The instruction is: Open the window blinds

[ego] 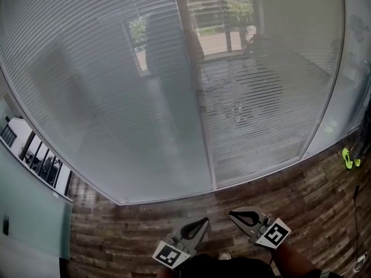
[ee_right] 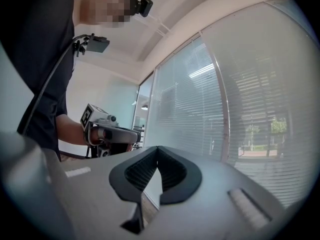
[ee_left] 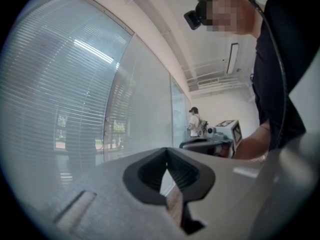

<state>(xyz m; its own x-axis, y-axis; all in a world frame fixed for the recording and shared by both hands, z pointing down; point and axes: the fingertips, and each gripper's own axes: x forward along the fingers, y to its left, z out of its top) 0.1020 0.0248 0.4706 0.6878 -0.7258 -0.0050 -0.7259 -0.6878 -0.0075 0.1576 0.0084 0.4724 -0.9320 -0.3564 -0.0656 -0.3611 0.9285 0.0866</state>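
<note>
The window blinds (ego: 104, 97) fill almost the whole head view, from the upper left of the frame to the upper right. They hang down to the floor with their slats turned nearly flat, so the glass looks grey and milky. A thin upright post (ego: 203, 132) divides them into a wide left part and a narrower right part. In the upper middle of the frame, trees and a pale street show dimly between the slats.

Under the blinds, a floor of brown wooden planks (ego: 133, 230) runs across the bottom of the frame. At the right edge a small yellow-green thing (ego: 348, 158) lies on the planks; I cannot tell what it is. A thin cable (ego: 355, 213) runs down near it.

Both tools are at the bottom middle of the head view, near each other and well apart from the blinds. The left hand-held gripper (ee_left: 166, 150) is closed: its dark ribbed pads meet at the tips, and nothing is between them. The right hand-held gripper (ee_right: 157, 148) is closed in the same way and holds nothing. Each one points level along the blinds.

In the left gripper view, a person in a white shirt (ee_left: 195, 123) stands far away beside the glass.
</note>
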